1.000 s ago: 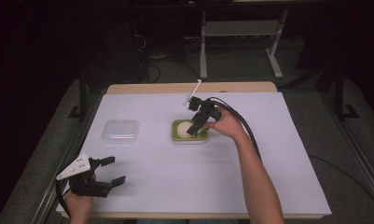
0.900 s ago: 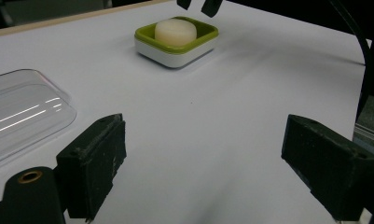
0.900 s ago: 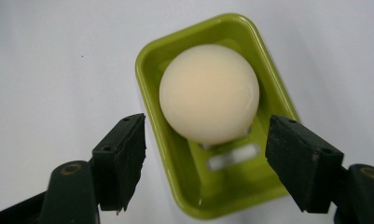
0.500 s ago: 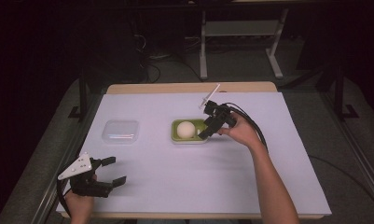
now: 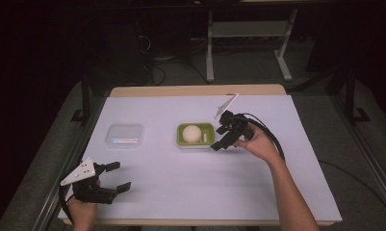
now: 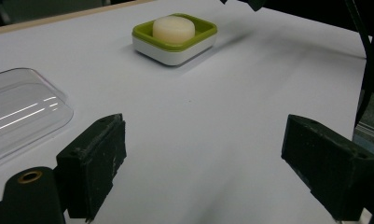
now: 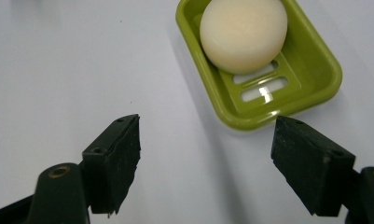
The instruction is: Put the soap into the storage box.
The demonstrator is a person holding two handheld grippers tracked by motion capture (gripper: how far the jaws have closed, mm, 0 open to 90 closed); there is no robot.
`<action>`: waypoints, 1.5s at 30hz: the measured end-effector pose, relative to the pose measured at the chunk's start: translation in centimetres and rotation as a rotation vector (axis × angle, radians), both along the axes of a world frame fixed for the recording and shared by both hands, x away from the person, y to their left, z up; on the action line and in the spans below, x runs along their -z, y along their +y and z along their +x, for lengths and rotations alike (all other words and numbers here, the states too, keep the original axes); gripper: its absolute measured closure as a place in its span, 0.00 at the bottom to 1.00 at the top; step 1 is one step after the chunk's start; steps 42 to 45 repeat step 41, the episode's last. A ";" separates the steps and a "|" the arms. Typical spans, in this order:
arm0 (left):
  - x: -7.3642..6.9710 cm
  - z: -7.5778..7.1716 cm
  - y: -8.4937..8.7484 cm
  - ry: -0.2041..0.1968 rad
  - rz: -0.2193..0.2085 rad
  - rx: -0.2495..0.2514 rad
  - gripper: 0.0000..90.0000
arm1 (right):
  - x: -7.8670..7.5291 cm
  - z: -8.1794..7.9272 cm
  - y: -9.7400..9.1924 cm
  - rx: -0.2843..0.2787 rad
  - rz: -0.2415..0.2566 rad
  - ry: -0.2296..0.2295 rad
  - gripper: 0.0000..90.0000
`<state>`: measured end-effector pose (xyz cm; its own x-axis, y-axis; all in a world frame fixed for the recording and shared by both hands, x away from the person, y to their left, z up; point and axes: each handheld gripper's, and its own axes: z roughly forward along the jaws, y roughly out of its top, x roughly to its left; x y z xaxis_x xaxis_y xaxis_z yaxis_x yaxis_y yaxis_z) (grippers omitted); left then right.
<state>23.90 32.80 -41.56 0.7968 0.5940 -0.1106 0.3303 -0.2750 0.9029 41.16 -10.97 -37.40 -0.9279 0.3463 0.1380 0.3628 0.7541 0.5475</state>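
White sheet (image 5: pixel 190 183) covered the table. Mid-table sat a green dish (image 5: pixel 196 135), long axis left–right, soap (image 5: pixel 192 133) in its left half; a clear lid (image 5: pixel 124 135) lay left of it. Right gripper (image 5: pixel 223 137), jaws apart and empty, angled down just right of the dish. Left gripper (image 5: pixel 114 176), jaws apart, rested near-left, pointing right.

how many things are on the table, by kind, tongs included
green soap dish: 1
round cream soap, lying in the dish: 1
clear plastic lid, flat on the table: 1
hand-held tongs: 2, the left tongs and the right tongs, both open with nothing between the jaws
total: 5
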 end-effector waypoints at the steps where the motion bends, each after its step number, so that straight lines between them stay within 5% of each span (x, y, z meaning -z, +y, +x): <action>1: 0.0 0.0 0.0 0.000 0.000 0.001 0.15 | 0.0 -0.2 -0.2 -0.004 0.000 -0.005 0.26; 25: 0.0 0.0 -0.1 0.000 0.016 0.003 0.15 | 0.7 -6.0 -5.1 0.036 0.027 -0.031 0.24; 35: 0.1 -0.1 -0.3 0.002 0.017 0.003 0.15 | 2.6 -9.3 -6.8 0.054 0.036 -0.027 0.24; 40: 0.1 -0.1 -0.3 0.001 0.024 0.008 0.15 | 3.7 -11.2 -7.6 0.107 0.058 -0.043 0.21; 41: 0.1 0.0 -0.3 0.004 0.024 0.005 0.15 | 4.9 -12.1 -8.2 0.158 0.105 -0.067 0.21; 45: 0.1 0.0 -0.3 0.004 0.024 0.005 0.15 | 4.9 -12.1 -8.2 0.158 0.105 -0.067 0.21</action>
